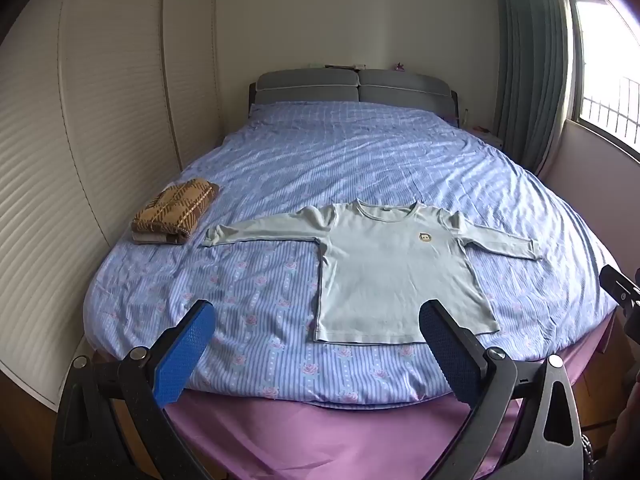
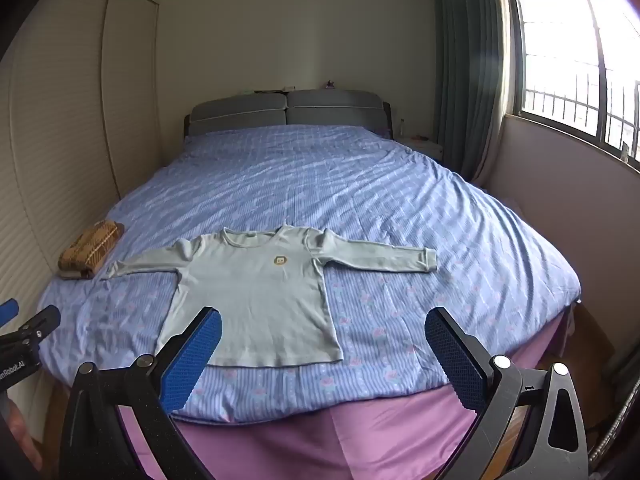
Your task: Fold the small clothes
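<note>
A small pale green long-sleeved shirt (image 1: 384, 264) (image 2: 256, 292) lies flat and face up near the foot of the bed, both sleeves spread sideways, a little round badge on its chest. My left gripper (image 1: 316, 316) hovers above the bed's foot edge, to the left of the shirt's hem, jaws wide open and empty. My right gripper (image 2: 324, 324) hovers over the shirt's lower right corner, also wide open with nothing between its blue pads. Neither touches the cloth.
A folded brown patterned garment (image 1: 176, 210) (image 2: 90, 250) sits at the bed's left side. The blue striped bedspread (image 1: 360, 152) covers the bed; a purple sheet (image 1: 320, 432) hangs at the foot. Wardrobe doors stand left, window and curtain right.
</note>
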Demonstrator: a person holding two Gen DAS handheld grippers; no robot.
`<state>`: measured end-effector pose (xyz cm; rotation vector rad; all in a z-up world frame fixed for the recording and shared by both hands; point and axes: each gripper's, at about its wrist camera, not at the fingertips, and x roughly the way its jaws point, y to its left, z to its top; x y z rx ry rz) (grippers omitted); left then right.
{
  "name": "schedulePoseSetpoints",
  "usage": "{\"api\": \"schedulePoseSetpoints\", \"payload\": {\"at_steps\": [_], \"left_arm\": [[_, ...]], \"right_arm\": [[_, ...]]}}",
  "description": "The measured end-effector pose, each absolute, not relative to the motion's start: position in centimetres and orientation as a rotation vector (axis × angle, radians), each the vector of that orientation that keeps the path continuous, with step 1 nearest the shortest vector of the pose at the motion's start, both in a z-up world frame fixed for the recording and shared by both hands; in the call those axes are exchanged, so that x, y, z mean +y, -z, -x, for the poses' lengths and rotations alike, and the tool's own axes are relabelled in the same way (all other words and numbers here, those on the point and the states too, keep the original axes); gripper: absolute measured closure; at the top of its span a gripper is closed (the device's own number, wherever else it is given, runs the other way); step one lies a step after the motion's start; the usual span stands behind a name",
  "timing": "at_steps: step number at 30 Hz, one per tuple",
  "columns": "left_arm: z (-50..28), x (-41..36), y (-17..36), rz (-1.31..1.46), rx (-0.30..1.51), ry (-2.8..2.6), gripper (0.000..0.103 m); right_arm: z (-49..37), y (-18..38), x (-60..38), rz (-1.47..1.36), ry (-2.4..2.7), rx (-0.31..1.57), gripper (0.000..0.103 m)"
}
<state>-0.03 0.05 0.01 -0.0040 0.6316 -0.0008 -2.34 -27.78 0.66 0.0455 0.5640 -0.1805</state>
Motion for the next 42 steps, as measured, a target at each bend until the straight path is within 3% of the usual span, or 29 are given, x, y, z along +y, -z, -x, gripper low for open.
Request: {"api": "schedulePoseSetpoints", "payload": {"at_steps": [42], "left_arm": [[0.1,0.3,-0.6,-0.008,0.635,0.003,0.0]], "right_arm": [[2.7,-0.7,-28.5,-0.055,0.187,0.556,0.001]]}}
